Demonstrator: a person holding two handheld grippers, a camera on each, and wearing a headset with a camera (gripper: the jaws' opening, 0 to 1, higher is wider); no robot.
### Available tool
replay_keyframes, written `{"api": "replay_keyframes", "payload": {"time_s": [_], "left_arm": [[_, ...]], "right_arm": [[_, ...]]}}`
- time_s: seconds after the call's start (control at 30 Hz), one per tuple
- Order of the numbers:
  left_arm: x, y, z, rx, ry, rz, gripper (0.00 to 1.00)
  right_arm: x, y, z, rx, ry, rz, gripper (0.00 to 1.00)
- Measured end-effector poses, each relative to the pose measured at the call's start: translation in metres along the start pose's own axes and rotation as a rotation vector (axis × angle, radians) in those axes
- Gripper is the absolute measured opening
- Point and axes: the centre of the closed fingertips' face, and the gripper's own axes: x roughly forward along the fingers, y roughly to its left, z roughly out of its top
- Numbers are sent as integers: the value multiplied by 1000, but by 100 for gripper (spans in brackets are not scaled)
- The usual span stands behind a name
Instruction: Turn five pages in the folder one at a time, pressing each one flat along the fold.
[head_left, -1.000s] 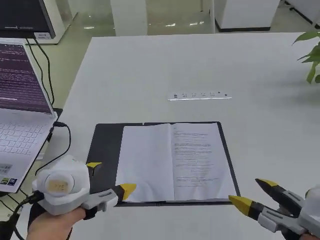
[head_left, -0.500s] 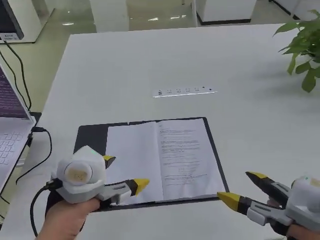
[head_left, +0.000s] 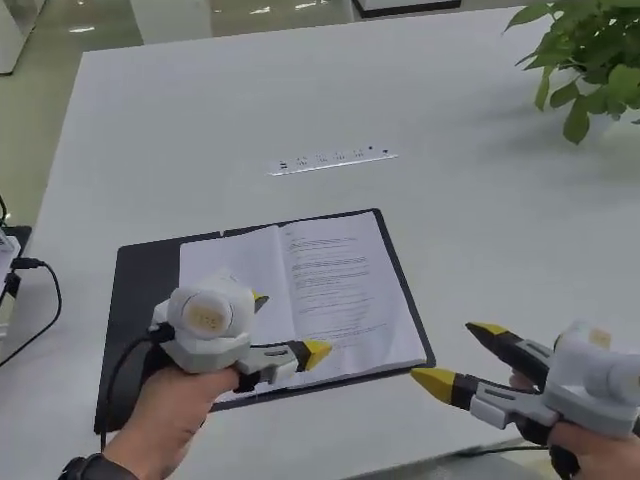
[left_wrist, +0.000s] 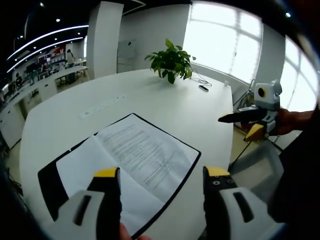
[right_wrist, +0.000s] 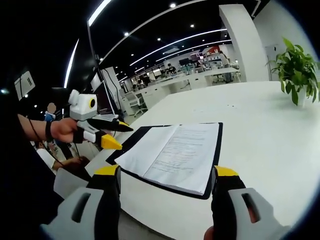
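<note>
While the folder (head_left: 335, 285) lies open on the surface (head_left: 250, 90), the left hand-held gripper (head_left: 288, 324) hangs over its left page, jaws wide and empty. The right hand-held gripper (head_left: 458, 355) sits off its near-right corner, same deal.

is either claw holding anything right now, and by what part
Nothing is held. The left claw and right claw are both open, jaws empty, near the folder.

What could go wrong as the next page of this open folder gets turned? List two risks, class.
1. The right tool, open, sits off the lower right corner of the folder; nipping the edge of the right page from there might lift several sheets at once.
2. The left tool, open over the left page near the fold, has pointed tips that could crease or tear paper when pressing.
</note>
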Motion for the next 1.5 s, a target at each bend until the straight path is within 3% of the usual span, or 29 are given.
{"api": "replay_keyframes", "payload": {"time_s": [0.13, 0.4, 0.8, 1.13, 1.27, 1.43, 1.5], "left_arm": [[19, -17, -2, 29, 29, -48, 66], [49, -37, -6, 65, 75, -109, 64], [97, -42, -14, 137, 151, -137, 61], [144, -52, -32, 207, 234, -136, 62], [155, -51, -38, 219, 253, -125, 62], [159, -44, -50, 261, 291, -91, 59], [160, -44, -52, 256, 286, -91, 59]], "right_arm": [[0, 0, 0, -2, 3, 2, 74], [-4, 0, 3, 5, -4, -5, 74], [-16, -7, -7, 47, -10, -19, 72], [-14, -8, -14, 39, 19, -1, 71], [-13, -10, -16, 49, 23, 3, 71], [-13, -11, -20, 44, 42, 12, 70], [-12, -11, -22, 46, 48, 15, 70]]}}
